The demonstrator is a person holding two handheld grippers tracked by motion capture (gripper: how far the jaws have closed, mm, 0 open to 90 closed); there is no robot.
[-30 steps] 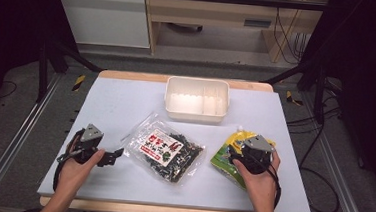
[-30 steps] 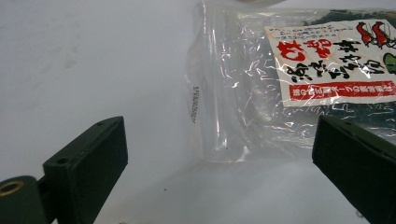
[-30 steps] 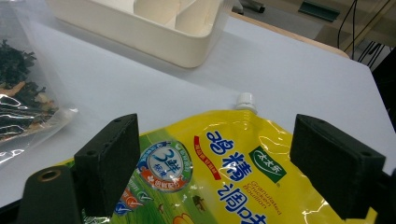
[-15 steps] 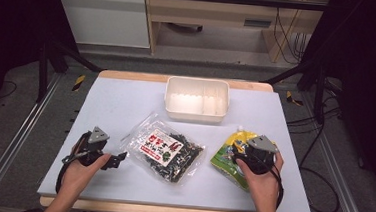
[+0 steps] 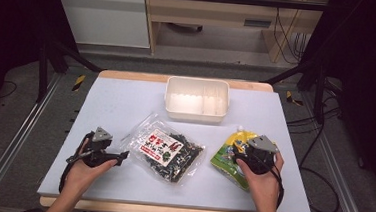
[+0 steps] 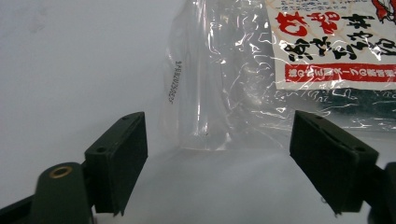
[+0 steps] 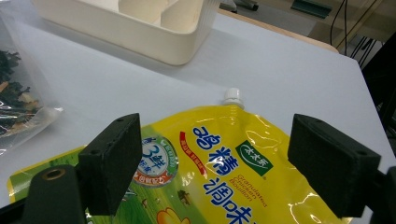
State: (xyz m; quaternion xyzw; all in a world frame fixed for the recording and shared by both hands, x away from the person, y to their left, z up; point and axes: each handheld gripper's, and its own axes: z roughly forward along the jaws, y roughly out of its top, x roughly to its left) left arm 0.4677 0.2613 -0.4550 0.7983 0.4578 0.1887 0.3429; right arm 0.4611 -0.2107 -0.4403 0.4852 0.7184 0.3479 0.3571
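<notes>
Clear bag (image 5: 165,153) of dark dried contents with a red-and-white label: flat on the table (image 5: 126,106), just in front of the cream tray (image 5: 196,99), slightly to its left. Plain sealed edge of the bag (image 6: 205,93) pointing toward the left gripper (image 5: 121,156).

Left gripper (image 6: 217,154): level with the tabletop, left of the bag and farther from the tray, jaws spread but just now narrowing; bag edge just ahead of the tips, not yet between them, no pad in contact. Held by the left hand (image 5: 83,171).

Yellow spouted pouch (image 5: 232,156): flat, in front of the tray's right end, apart from the bag, white cap (image 7: 232,97) pointing toward the tray (image 7: 140,37).

Right gripper (image 7: 215,158): over the near part of the pouch, jaws spread wide, pouch (image 7: 224,172) lying below and between them, pads clear of it. Held by the right hand (image 5: 263,184).

Tray: empty, divided inside, at the far middle of the table.
</notes>
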